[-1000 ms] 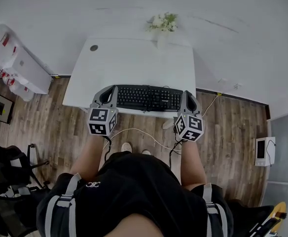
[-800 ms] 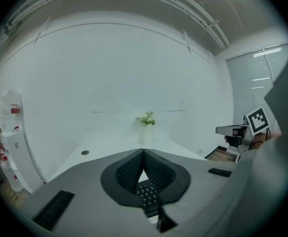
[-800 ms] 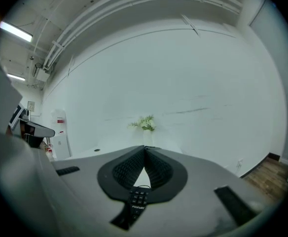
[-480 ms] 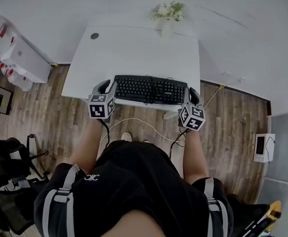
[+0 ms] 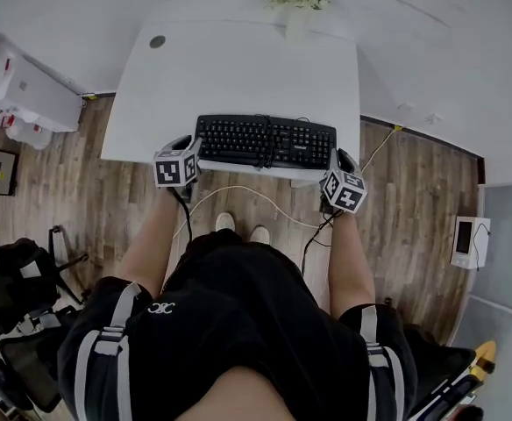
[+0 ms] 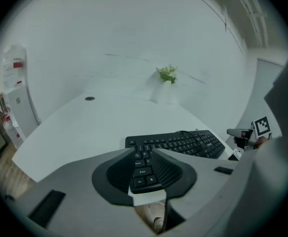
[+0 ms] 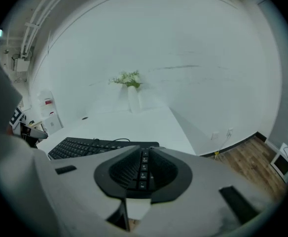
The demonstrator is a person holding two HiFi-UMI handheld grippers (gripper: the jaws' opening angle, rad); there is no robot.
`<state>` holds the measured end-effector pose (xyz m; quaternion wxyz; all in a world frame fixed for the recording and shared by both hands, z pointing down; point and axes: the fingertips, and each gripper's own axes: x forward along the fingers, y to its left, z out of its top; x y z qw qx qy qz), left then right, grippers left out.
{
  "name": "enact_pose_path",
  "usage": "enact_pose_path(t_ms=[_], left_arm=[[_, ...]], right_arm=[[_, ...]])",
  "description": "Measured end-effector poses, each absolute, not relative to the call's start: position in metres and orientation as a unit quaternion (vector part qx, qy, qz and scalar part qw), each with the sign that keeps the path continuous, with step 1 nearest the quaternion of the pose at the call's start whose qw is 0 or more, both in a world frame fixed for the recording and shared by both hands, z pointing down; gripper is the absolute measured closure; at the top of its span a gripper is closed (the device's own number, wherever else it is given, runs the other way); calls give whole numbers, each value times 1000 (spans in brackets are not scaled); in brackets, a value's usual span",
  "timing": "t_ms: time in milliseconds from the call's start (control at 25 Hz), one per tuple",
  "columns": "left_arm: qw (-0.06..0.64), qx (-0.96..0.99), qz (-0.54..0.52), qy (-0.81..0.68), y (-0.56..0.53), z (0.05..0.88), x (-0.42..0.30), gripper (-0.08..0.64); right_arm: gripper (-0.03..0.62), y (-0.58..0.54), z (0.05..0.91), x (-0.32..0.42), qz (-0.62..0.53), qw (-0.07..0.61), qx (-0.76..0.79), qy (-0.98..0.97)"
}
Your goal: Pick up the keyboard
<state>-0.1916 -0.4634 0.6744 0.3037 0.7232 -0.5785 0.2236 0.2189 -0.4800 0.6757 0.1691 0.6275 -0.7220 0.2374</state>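
My left tool is opening and my right tool stands narrowly apart; neither grips anything. Just ahead, the keyboard lies crosswise along the desk's near edge, one end before each tool.
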Motion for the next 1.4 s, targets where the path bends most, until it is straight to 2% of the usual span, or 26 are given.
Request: enact_pose_path(t_ms=[560,720,960,1160,1400], left_arm=[[382,707,252,-540,-493,750,-211,407],[411,719,229,-511,-496,755,-212,396],[510,719,163,-444,-499,765,-210,394],[525,734,184,-390,-500,766,-204,407],[545,740,198,-341,-501,767,-199,419]], right_arm=[[526,-513,747,242,308,230,612,-691],[524,-515,748,241,333,211,595,-701],[530,-521,755,238,430,172,526,-713],[525,-520,758,237,529,124,463,-700],[523,-519,758,236,556,152,420,-701]])
